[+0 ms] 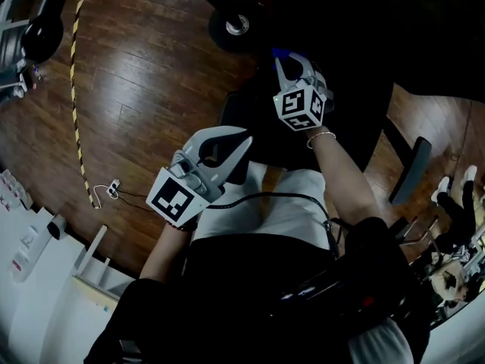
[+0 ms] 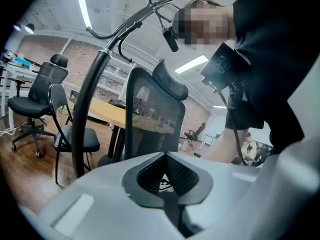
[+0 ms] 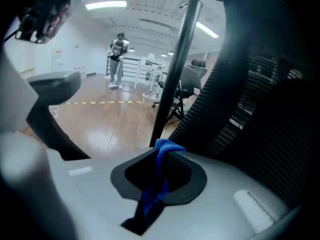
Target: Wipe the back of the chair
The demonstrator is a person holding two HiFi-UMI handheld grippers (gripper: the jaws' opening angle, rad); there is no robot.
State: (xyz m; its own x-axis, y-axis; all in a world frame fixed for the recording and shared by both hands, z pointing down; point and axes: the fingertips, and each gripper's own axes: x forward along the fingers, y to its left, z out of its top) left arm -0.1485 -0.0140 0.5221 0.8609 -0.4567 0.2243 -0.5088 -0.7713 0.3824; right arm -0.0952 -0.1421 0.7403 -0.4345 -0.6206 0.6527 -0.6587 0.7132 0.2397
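From here the dark brown plank floor (image 1: 144, 89) reads as polished wood, glossy with streaks of reflected light. The black office chair back (image 3: 260, 94) is matt woven mesh. The small blue cloth (image 3: 162, 149) looks soft and nappy. The left gripper (image 2: 167, 176) and right gripper (image 3: 160, 171) have smooth, matt grey plastic shells and ribbed black pads (image 3: 177, 168).

A blue cloth (image 3: 161, 151) sits in the pale grey right gripper (image 3: 160, 168), whose cube (image 1: 301, 108) bears black-and-white square markers. The chair back (image 3: 260, 99) is black mesh. At far left, yellow-and-black striped tape (image 1: 73, 74) crosses the dark brown wood floor (image 1: 151, 74).
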